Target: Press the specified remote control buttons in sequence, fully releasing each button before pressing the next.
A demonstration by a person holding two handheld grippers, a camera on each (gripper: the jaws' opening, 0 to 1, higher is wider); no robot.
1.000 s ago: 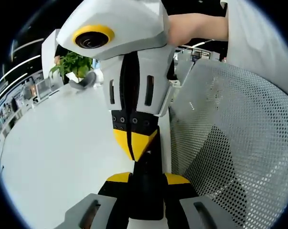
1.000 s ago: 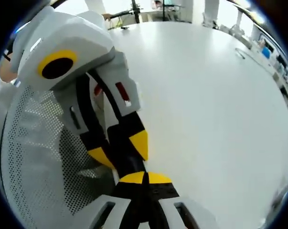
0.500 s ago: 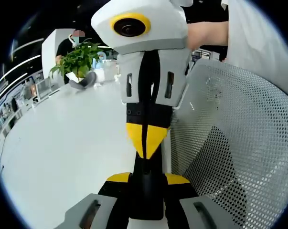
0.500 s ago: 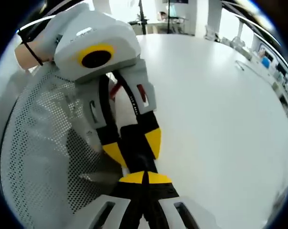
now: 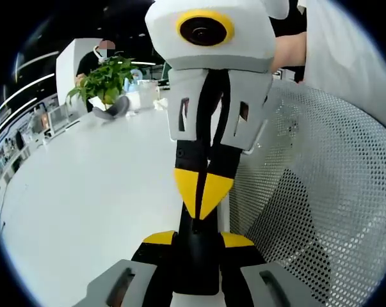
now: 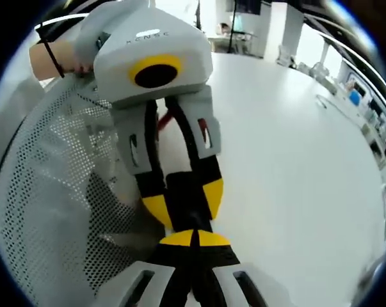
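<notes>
**Left gripper view.** Over the last second the right tool [image 5: 203, 197] has swung across from the left and stood up more squarely, and its body now leans over toward the chair [image 5: 321, 192]. Its yellow tips have stayed pinched together the whole time, with their point resting on the top end of the remote [image 5: 196, 268]. I judge this to be a press being lined up or already made. The buttons are hidden, so I cannot tell which one is meant or whether it is pushed down. The left tool [image 5: 197, 242] is parted just enough to take the remote and grips it between its jaws, above the white tabletop [image 5: 84, 192]. A plant [image 5: 103, 80] stands far off.

**Right gripper view.** The left tool [image 6: 183, 203] has risen and come nearer the middle of the picture. That matches the right hand turning, not the remote [image 6: 180, 190] shifting. The remote is a black slab clamped by its sides between the left tool's yellow tips. The right tool [image 6: 193, 238] is clenched with nothing held, and its closed tips touch the near end of the remote. The chair [image 6: 45, 192] lies to the left and the tabletop [image 6: 295, 160] to the right.
</notes>
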